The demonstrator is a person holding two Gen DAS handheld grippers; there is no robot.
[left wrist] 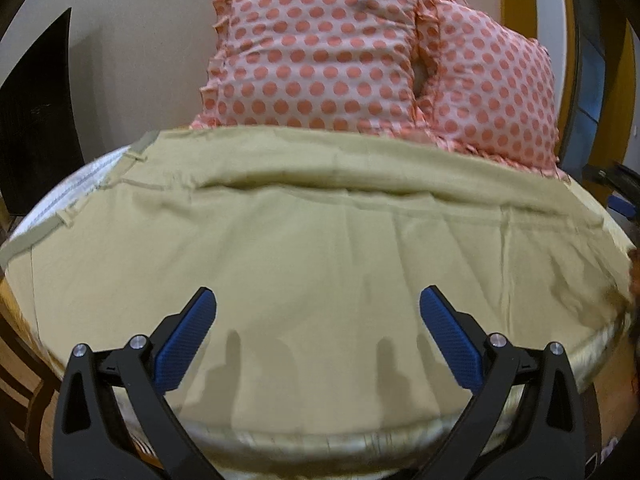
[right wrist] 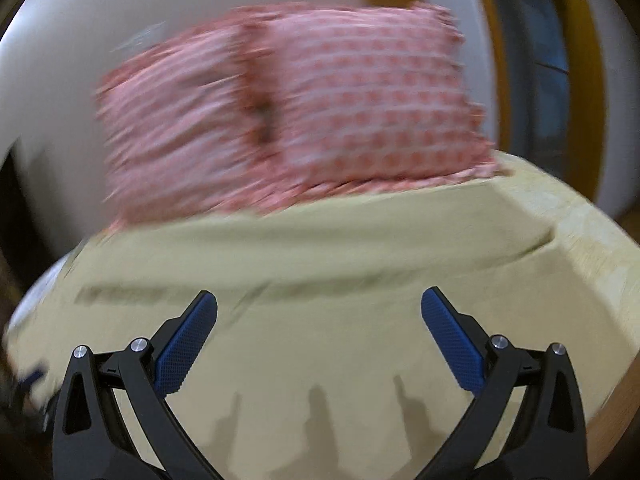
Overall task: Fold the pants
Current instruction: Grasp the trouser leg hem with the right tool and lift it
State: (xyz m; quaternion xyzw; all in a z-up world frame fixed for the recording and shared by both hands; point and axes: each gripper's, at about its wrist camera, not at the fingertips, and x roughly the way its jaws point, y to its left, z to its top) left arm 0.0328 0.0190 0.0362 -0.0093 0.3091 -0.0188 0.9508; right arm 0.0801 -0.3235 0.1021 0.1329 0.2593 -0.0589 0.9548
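Note:
Khaki pants [left wrist: 304, 240] lie spread flat across the bed, the waistband with belt loops [left wrist: 64, 220] at the left. My left gripper [left wrist: 318, 300] is open and empty, hovering above the near part of the pants. In the right wrist view the same pants [right wrist: 320, 280] lie under my right gripper [right wrist: 319, 302], which is open and empty. That view is blurred by motion. A fold line runs across the fabric in both views.
Two pink pillows with orange dots [left wrist: 320, 60] lie behind the pants, and show in the right wrist view [right wrist: 300, 108]. A pale wall and a yellow door frame [left wrist: 516, 0] stand behind. The bed's near edge [left wrist: 320, 440] lies just below the left gripper.

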